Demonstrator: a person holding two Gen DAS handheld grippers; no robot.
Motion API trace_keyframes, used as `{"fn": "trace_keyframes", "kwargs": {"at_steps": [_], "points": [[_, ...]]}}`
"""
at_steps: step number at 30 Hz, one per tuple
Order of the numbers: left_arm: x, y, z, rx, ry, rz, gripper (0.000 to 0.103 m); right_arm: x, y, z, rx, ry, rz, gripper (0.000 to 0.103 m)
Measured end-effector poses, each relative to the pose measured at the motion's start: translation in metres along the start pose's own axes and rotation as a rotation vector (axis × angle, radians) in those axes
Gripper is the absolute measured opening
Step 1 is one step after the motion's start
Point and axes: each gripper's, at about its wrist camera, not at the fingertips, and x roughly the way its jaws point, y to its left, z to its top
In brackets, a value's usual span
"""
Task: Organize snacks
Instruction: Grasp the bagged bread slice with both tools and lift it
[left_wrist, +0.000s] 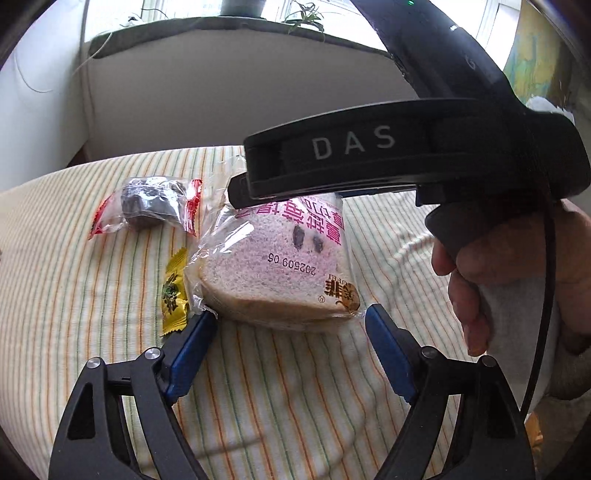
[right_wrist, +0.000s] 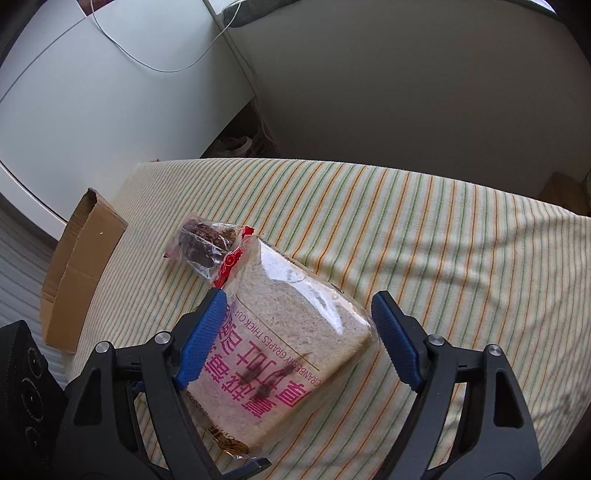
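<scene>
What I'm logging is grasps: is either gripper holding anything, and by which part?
Nothing is held. The clear-wrapped pinkish bread slice lies on the striped cloth, between the open jaws of both the left gripper and the right gripper; neither clamps it.

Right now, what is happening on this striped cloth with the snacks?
A person holds a gripper in each hand over a wrapped slice of bread lying on the striped cloth. The right gripper straddles the bread with open jaws, not pressing it. The left gripper is open at the bread's near edge. A dark snack packet and a yellow candy lie beside it, and a cardboard box is nearby.
</scene>
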Motion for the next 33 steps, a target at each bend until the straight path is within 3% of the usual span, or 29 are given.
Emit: {"fn": "trace_keyframes", "kwargs": {"at_steps": [4, 8, 11, 16, 25, 30, 33], "points": [[-0.006, -0.001, -0.007, 0.010, 0.000, -0.007, 0.082, -0.005, -0.006, -0.008, -0.003, 0.003, -0.004, 0.084], [0.001, -0.005, -0.006, 0.025, 0.009, -0.006, 0.082, 0.001, -0.021, -0.012, 0.049, -0.001, 0.092, 0.098], [0.004, -0.009, -0.006, 0.035, 0.013, -0.008, 0.082, 0.001, -0.015, -0.012, 0.037, -0.001, 0.050, 0.092], [0.007, -0.001, 0.001, 0.024, 0.008, -0.021, 0.082, -0.008, -0.014, -0.015, 0.053, -0.014, 0.054, 0.084], [-0.009, 0.015, -0.001, 0.000, -0.035, -0.046, 0.081, -0.032, -0.016, -0.024, 0.067, -0.052, 0.048, 0.083], [-0.029, 0.017, -0.004, 0.017, -0.071, -0.051, 0.081, -0.071, 0.006, -0.021, 0.036, -0.118, 0.025, 0.083], [-0.060, 0.016, -0.002, 0.030, -0.122, -0.054, 0.081, -0.105, 0.029, -0.014, -0.002, -0.165, 0.005, 0.083]]}}
